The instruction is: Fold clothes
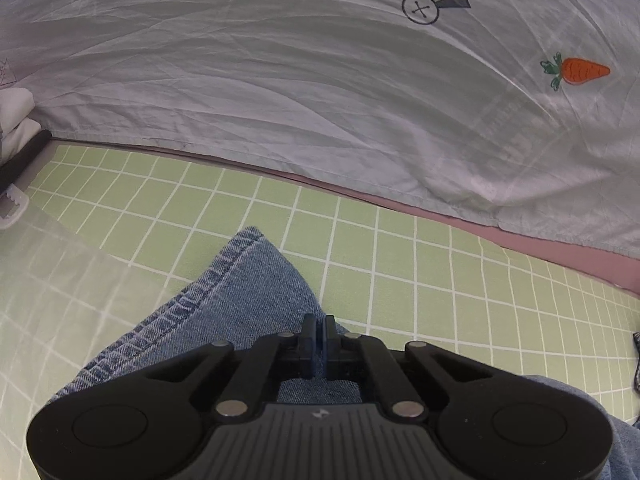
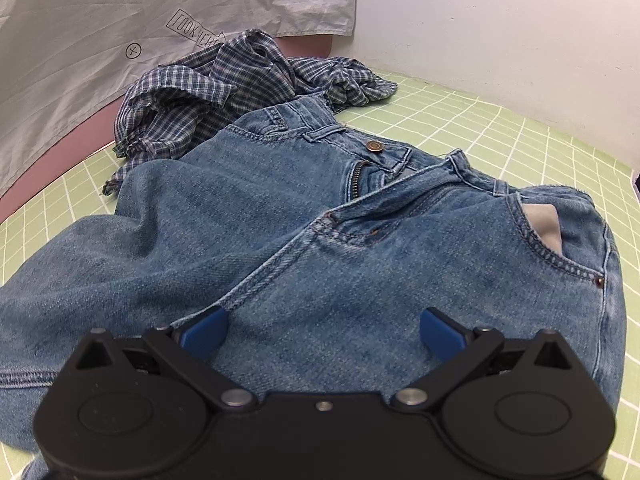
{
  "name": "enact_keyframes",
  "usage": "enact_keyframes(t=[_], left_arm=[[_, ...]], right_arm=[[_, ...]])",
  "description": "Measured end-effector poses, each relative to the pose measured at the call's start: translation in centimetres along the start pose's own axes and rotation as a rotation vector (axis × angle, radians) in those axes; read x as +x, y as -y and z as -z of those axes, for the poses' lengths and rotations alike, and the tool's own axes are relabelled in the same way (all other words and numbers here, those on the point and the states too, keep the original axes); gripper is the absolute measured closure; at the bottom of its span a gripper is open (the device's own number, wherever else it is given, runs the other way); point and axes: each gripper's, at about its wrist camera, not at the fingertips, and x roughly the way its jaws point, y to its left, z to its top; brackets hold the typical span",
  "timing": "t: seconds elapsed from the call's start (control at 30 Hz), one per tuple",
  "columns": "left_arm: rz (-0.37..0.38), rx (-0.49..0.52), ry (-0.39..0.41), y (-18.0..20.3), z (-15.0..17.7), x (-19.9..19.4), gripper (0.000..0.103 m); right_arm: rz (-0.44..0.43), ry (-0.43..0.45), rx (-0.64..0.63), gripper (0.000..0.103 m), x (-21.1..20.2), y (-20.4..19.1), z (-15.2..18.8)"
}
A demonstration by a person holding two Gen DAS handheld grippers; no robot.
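A pair of blue jeans (image 2: 280, 232) lies spread on the green grid mat (image 2: 520, 128), waistband and brass button toward the far side. In the left wrist view my left gripper (image 1: 319, 330) is shut on the hem end of a jeans leg (image 1: 240, 288), which rises off the mat as a peaked fold. In the right wrist view my right gripper (image 2: 322, 330) stands open low over the hip area of the jeans, its blue pads (image 2: 202, 330) wide apart with denim below them.
A crumpled blue plaid shirt (image 2: 224, 88) lies behind the jeans. A wrinkled white sheet (image 1: 280, 80) with a carrot print (image 1: 578, 71) hangs behind the green mat (image 1: 400, 248). White folded cloth (image 1: 14, 116) sits at the left edge. A white wall (image 2: 500, 20) borders the right.
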Motion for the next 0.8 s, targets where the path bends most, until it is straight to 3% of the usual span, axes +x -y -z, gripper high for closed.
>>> enact_keyframes(t=[0.2,0.33,0.57,0.7,0.73,0.8], left_arm=[[0.037,-0.058,0.11,-2.4,1.7,-6.6,0.101],[0.03,-0.158,0.126,-6.1,4.4,-11.4,0.101],[-0.117,-0.28,-0.005,-12.2,13.3,-16.1,0.103],[-0.133,-0.363,-0.08,-14.5,16.7,-16.5,0.103],[-0.122,-0.372,-0.084,-14.7,17.0,-16.5,0.102],[-0.118,-0.402,-0.065,-14.9,16.8,-16.2,0.09]], right_arm=[[0.0,0.008,-0.002,0.0,0.0,0.0,0.1],[0.0,0.014,-0.002,0.0,-0.1,0.0,0.2],[-0.009,0.018,-0.015,0.0,-0.1,0.0,0.3],[-0.019,0.018,-0.027,0.0,-0.2,0.1,0.3],[-0.021,0.018,-0.03,0.0,-0.2,0.1,0.3],[-0.023,0.014,-0.032,0.0,-0.2,0.1,0.2]])
